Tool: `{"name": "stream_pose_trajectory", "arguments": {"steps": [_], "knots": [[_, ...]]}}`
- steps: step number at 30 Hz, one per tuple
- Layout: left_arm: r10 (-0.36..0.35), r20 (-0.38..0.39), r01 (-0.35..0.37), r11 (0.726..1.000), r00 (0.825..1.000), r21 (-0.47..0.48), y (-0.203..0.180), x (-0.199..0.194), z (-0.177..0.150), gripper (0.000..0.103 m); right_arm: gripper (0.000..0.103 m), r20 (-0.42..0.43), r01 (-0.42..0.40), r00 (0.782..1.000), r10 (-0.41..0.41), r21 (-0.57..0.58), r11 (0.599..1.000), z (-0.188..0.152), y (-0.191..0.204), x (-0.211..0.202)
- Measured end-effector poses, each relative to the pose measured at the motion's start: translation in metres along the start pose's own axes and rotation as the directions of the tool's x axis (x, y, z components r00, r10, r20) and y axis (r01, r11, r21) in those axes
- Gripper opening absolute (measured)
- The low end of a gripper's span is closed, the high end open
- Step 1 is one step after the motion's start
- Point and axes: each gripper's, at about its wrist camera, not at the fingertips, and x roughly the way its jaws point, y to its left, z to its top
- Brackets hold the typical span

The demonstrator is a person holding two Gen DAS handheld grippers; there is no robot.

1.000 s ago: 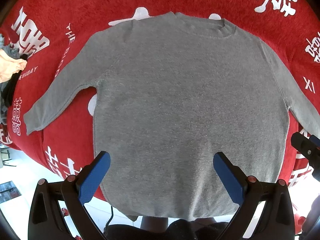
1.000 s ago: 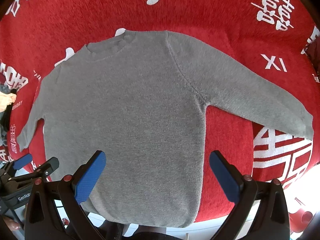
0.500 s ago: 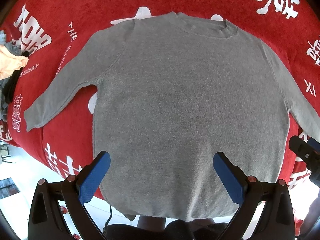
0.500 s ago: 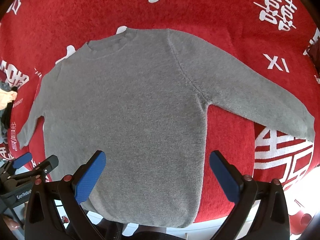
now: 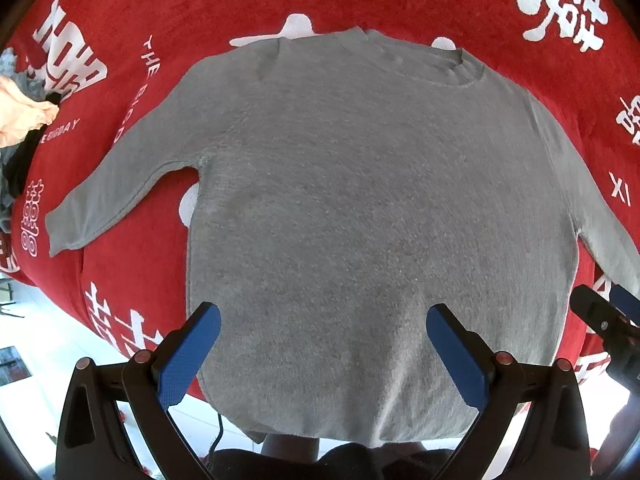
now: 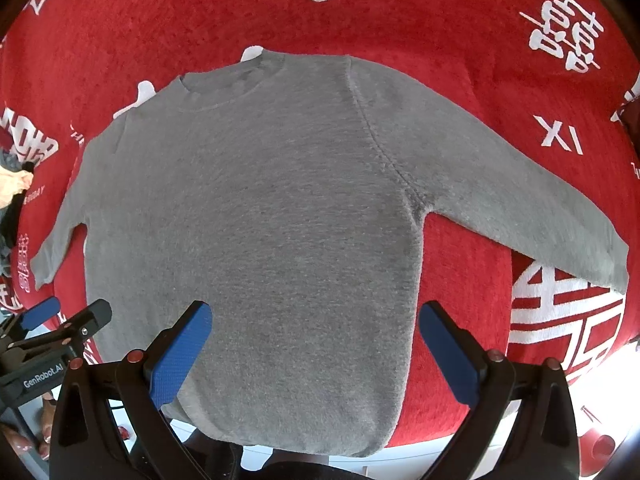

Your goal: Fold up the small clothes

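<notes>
A small grey long-sleeved sweater [image 5: 360, 208] lies flat and spread out on a red cloth, collar at the far side, hem hanging over the near edge. It also shows in the right wrist view [image 6: 256, 232]. Its left sleeve [image 5: 120, 184] and right sleeve [image 6: 520, 200] stretch out to the sides. My left gripper [image 5: 324, 352] is open and empty above the hem. My right gripper [image 6: 316, 348] is open and empty above the hem's right half. Each gripper shows at the edge of the other's view.
The red cloth [image 5: 120, 32] with white characters covers the table [image 6: 460, 20]. A pile of other clothes, peach, grey and black, [image 5: 20, 120] lies at the far left. The table's near edge drops to a white floor [image 5: 36, 344].
Both grippers have drifted slightly, so the sweater sits a little lower in the views. The sweater has not moved and both grippers stay open.
</notes>
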Motion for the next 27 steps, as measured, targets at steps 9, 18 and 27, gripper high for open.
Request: {"name": "stream_pose_trajectory", "arguments": {"steps": [9, 18, 27], "knots": [[-0.027, 0.011, 0.026, 0.999, 1.000, 0.027, 0.017, 0.003, 0.005, 0.103, 0.103, 0.006, 0.017, 1.000, -0.017, 0.013, 1.000, 0.000, 0.021, 0.003], [-0.111, 0.015, 0.112, 0.994, 0.994, -0.020, 0.074, 0.016, 0.013, 0.103, 0.103, -0.005, 0.041, 0.999, -0.042, -0.015, 0.999, -0.001, 0.076, 0.013], [-0.228, 0.116, 0.253, 0.920, 0.967, -0.298, 0.212, 0.038, 0.013, 0.103, 0.103, -0.031, -0.020, 0.999, 0.015, -0.147, 0.989, 0.006, 0.169, 0.028]]}}
